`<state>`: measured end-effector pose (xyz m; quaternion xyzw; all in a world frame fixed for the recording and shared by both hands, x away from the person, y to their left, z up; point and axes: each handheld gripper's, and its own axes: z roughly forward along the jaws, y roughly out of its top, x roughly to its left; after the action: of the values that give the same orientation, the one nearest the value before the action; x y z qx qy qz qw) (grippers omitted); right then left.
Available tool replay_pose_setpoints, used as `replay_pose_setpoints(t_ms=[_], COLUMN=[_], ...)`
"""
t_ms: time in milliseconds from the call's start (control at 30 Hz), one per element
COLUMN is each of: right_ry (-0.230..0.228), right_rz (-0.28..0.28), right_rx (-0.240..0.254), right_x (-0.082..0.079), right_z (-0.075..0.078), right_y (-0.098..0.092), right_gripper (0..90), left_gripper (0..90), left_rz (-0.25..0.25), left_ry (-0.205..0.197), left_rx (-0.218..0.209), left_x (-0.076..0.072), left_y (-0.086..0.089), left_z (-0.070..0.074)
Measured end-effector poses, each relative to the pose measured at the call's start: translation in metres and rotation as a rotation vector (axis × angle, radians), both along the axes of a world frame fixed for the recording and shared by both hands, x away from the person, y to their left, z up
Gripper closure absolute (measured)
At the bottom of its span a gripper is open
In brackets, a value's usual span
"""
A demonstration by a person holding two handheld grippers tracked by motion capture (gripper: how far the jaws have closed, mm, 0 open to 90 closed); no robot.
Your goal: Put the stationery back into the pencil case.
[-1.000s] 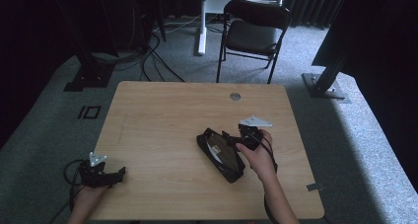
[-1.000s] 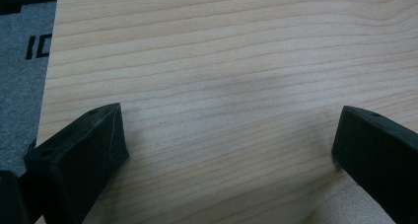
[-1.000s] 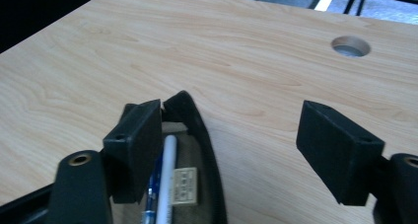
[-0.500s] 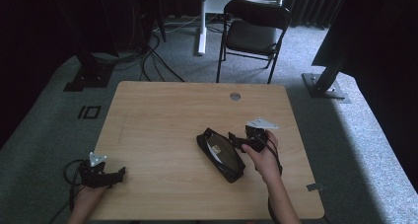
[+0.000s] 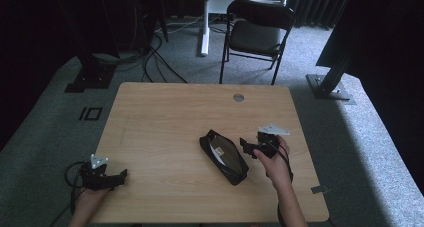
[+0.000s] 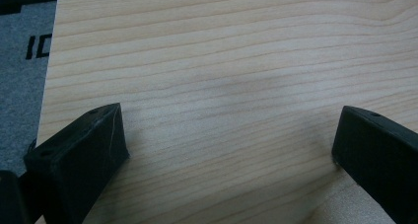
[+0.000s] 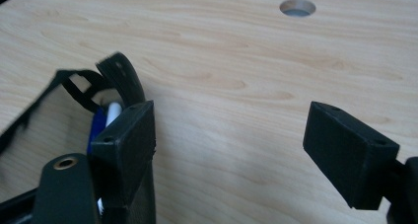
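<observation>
Hovering right gripper [image 5: 248, 145] beside seemingly open pouch [image 5: 223, 156]

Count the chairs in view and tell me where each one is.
1. A single dark folding chair stands on the grey carpet past the far edge of the wooden table, right of the white post. The dark surroundings could hide others.

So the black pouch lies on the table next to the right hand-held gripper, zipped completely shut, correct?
Not quite. The black pouch does lie on the table beside the right hand-held gripper, but it is open, not zipped shut: the high view shows something white inside, and the right gripper view shows its gaping edge.
</observation>
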<state>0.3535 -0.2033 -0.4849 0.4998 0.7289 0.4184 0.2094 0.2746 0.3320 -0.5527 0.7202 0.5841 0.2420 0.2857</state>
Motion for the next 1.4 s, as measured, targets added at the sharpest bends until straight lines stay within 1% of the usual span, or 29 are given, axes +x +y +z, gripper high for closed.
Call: replay_pose_setpoints(t_ms=[233,333,533,567,667,733,800,900,1033,1100,1233,1400], right_ry=[0.019,0.023,0.033,0.041,0.048,0.070,0.079,0.077,0.095,0.110,0.112,0.112], right_rz=[0.000,-0.011,-0.030,-0.041,-0.045,-0.053,-0.064,-0.075,-0.079,-0.093,-0.114,-0.159], right_rx=[0.008,0.016,0.003,-0.002,-0.012,-0.011,-0.022,-0.021,-0.049,-0.055,-0.059,-0.064], right_x=[-0.004,-0.005,-0.008,-0.009,-0.011,-0.012,-0.013,-0.015,-0.017,-0.019,-0.022,-0.027], right_z=[-0.011,-0.015,-0.021,-0.025,-0.030,-0.034,-0.037,-0.041,-0.048,-0.051,-0.056,-0.062], right_y=[-0.009,-0.013,-0.021,-0.024,-0.028,-0.029,-0.031,-0.034,-0.038,-0.040,-0.046,-0.054], right_gripper=[20.1,20.1,20.1,20.1,20.1,20.0,19.9,19.8,19.8,19.8,19.7,19.7], left_gripper=[0.4,0.4,0.4,0.4,0.4,0.4,0.4,0.4,0.4,0.4,0.4,0.4], left_rz=[0.000,0.000,0.000,0.000,0.000,0.000,-0.001,-0.001,-0.001,-0.001,-0.001,-0.001], left_ry=[0.000,0.000,-0.002,-0.002,-0.001,-0.002,0.000,0.000,0.000,0.000,0.000,0.000], left_rx=[0.000,0.000,-0.001,-0.001,-0.001,-0.001,0.001,0.001,0.001,0.001,0.001,0.001], left_x=[0.000,0.000,0.000,0.000,0.000,0.000,0.000,0.000,0.000,0.000,0.000,0.000], left_y=[0.000,0.000,0.000,0.000,0.000,0.000,0.000,0.000,0.000,0.000,0.000,0.000], left_z=[0.000,0.000,0.000,0.000,0.000,0.000,0.000,0.000,0.000,0.000,0.000,0.000])
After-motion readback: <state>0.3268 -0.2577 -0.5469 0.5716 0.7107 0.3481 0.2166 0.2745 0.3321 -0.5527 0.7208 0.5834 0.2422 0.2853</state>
